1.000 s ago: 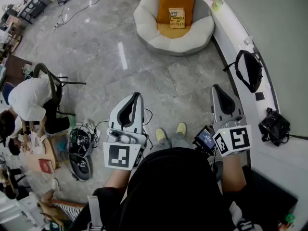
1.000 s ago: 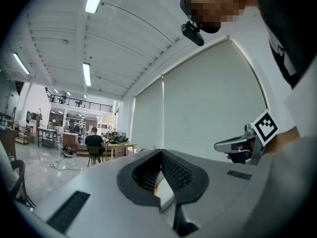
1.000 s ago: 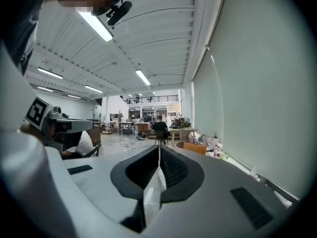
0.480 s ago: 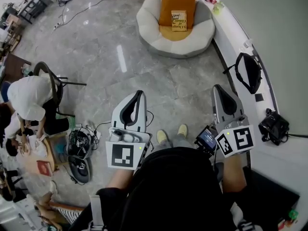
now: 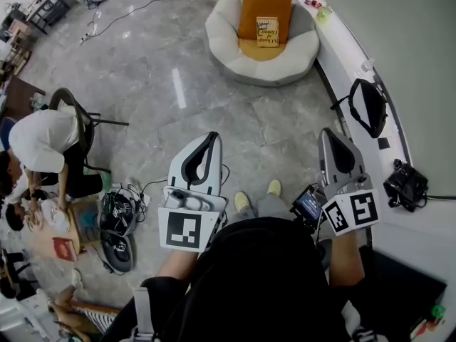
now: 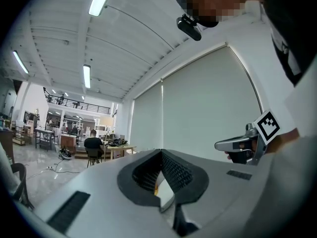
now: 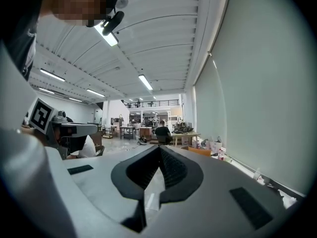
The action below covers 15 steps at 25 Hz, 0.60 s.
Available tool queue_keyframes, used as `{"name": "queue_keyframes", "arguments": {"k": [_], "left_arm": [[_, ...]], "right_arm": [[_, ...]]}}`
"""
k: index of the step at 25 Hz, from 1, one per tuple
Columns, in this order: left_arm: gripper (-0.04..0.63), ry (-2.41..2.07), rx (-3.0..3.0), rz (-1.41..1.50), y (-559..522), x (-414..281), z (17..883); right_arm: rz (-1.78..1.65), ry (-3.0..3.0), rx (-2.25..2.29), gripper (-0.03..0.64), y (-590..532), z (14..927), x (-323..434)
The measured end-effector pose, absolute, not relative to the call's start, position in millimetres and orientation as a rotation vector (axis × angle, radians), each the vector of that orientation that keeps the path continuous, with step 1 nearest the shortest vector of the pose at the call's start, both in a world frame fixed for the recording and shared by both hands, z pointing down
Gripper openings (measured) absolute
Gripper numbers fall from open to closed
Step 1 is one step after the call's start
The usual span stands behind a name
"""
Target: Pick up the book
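Orange cushion [image 5: 265,6]: propped upright in the white round seat [image 5: 228,45], top centre of the head view.
Book [image 5: 268,31]: leaned face-out against that cushion, down on the seat's yellow pad. It's well apart from both grippers and nothing is touching it.
Left gripper [image 5: 211,138]: held in the lower middle of the frame, a bit left, pointed up the frame toward the seat. In its own view the jaws are seen pressed together at the tips, with nothing caught between them.
Right gripper [image 5: 330,134]: lower right, just beside the counter. Its jaws are closed tight too, and nothing is held.
Floor [image 5: 142,70]: grey glossy marble. A long stretch of it lies between the grippers and the seat.
Counter [image 5: 360,52]: white and curved, run along the right edge, with a black bag [image 5: 369,105] laid on it.
Left edge: a person in a white top [image 5: 43,140] is seen bent over next to a black chair [image 5: 85,123].
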<state>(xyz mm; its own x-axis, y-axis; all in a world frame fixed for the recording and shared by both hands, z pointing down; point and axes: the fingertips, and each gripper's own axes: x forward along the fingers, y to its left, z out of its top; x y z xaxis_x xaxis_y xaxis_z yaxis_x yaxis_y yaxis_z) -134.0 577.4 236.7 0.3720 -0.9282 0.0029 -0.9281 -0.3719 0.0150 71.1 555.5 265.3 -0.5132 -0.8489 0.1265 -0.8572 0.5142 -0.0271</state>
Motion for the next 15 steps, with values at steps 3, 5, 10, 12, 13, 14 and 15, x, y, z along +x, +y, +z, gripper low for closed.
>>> {"name": "queue_keyframes", "arguments": {"k": [3, 5, 10, 12, 13, 14, 15], "left_arm": [[0.009, -1.759, 2.587, -0.016, 579, -138, 237], [0.010, -1.758, 2.592, -0.021, 580, -139, 237], [0.011, -1.744, 2.602, -0.021, 577, -138, 240], [0.011, -1.745, 2.604, -0.023, 575, -137, 240], [0.011, -1.746, 2.607, -0.023, 574, -137, 239], [0.011, -1.747, 2.612, -0.022, 572, -136, 239], [0.010, -1.747, 2.617, -0.020, 570, -135, 239]], "right_arm": [[0.130, -2.650, 1.488, 0.015, 556, 266, 69], [0.126, -2.651, 1.487, 0.014, 558, 266, 67], [0.125, -2.648, 1.478, 0.015, 554, 269, 65], [0.122, -2.649, 1.470, 0.014, 553, 271, 65], [0.122, -2.649, 1.467, 0.014, 552, 272, 65], [0.123, -2.649, 1.466, 0.014, 550, 274, 67], [0.127, -2.651, 1.470, 0.014, 547, 276, 68]]}}
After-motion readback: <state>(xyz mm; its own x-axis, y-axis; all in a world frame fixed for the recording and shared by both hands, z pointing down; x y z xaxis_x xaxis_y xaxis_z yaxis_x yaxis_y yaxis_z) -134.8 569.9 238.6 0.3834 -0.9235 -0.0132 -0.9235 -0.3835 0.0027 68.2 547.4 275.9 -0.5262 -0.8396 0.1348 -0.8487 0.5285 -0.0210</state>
